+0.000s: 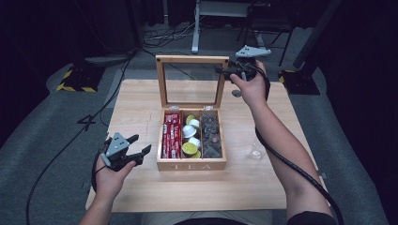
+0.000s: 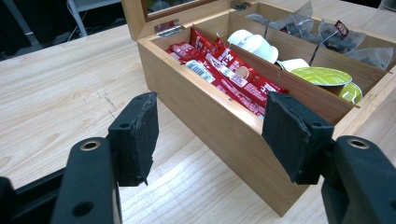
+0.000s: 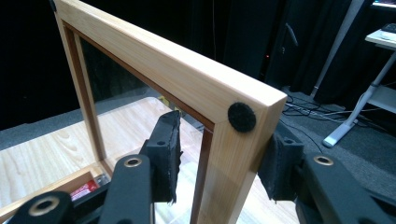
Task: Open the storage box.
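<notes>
Tea box lid [image 1: 192, 80] is standing open, with the right gripper [image 3: 219, 158] straddling its corner.

The right gripper's fingers [image 3: 164, 149] are sitting on either side of the lid's right upright; whether they are pressing the wood or have let go I cannot tell, since the far finger is partly hidden behind the frame. The left gripper [image 2: 210, 135] is hovering with its fingers released and holding nothing, just beside the tea box [image 1: 191, 165] near the tabletop's [image 1: 141, 187] left front. Opening is looking done: the glass-paned lid is upright and the three compartments are exposed, holding red sachets [image 1: 172, 136], capsules [image 1: 191, 136] and tea bags [image 1: 210, 136]. What comes out, if anything, is remaining. The sachet print is too small to read.
</notes>
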A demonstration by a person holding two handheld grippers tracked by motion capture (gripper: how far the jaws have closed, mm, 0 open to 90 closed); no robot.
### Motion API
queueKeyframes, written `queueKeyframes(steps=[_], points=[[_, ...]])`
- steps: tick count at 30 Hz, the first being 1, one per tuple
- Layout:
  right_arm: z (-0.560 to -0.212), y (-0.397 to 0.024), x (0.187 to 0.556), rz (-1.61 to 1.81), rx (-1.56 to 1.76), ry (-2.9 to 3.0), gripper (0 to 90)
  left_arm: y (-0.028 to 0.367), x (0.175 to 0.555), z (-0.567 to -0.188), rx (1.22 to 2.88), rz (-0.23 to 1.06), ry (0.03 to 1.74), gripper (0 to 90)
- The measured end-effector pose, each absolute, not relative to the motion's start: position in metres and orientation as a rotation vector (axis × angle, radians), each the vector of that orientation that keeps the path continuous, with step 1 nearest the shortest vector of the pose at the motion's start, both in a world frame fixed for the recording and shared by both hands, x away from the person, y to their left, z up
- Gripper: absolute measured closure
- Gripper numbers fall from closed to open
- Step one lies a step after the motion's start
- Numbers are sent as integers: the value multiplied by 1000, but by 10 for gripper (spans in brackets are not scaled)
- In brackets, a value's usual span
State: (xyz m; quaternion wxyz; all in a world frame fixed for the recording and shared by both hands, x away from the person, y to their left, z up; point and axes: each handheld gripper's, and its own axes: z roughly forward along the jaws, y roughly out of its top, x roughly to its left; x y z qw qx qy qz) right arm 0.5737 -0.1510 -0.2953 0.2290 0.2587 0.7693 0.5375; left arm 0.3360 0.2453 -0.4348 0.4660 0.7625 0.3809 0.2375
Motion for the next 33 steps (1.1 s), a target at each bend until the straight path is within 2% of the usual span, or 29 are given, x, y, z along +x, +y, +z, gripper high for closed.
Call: queueKeyframes(steps=[10, 15, 23, 28, 33], points=[[-300, -147, 590, 1406, 723, 2127, 524, 244, 337, -435, 1874, 572, 932, 366], [-308, -144, 594, 1433, 752, 2108, 422, 244, 337, -436, 1873, 573, 933, 365], [-316, -143, 604, 1413, 792, 2123, 378, 244, 338, -436, 1863, 568, 935, 361], [-320, -143, 608, 1426, 824, 2136, 302, 246, 338, -437, 1851, 566, 940, 361], [-326, -145, 610, 1419, 842, 2134, 282, 245, 339, -437, 1858, 558, 938, 361]])
